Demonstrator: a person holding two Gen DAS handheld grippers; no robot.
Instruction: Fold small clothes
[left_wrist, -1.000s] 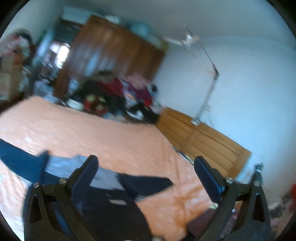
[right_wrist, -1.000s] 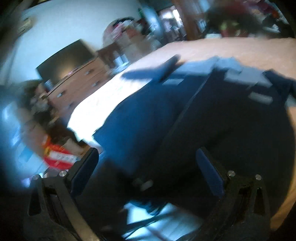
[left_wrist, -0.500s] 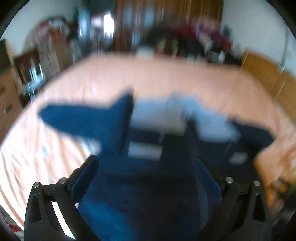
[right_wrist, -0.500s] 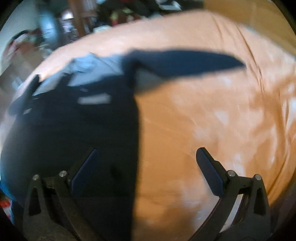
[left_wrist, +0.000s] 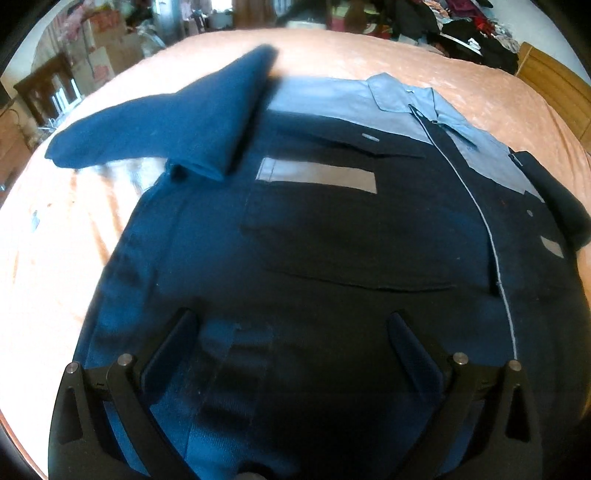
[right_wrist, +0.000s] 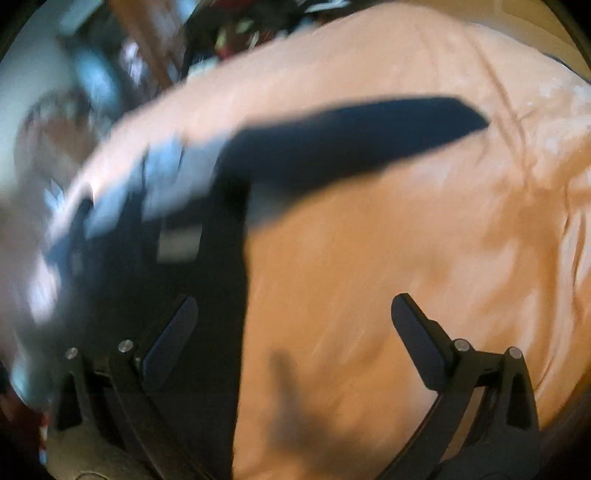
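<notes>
Daylit fisheye frames, right view motion-blurred.

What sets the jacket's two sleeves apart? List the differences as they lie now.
In the left wrist view, the left-hand sleeve stretches out across the orange bedspread, long and bright navy in the light. The right-hand sleeve lies close along the jacket body, looks shorter and reads almost black. Both are the same dark blue cloth; neither is held, since the left gripper and right gripper are open.
</notes>
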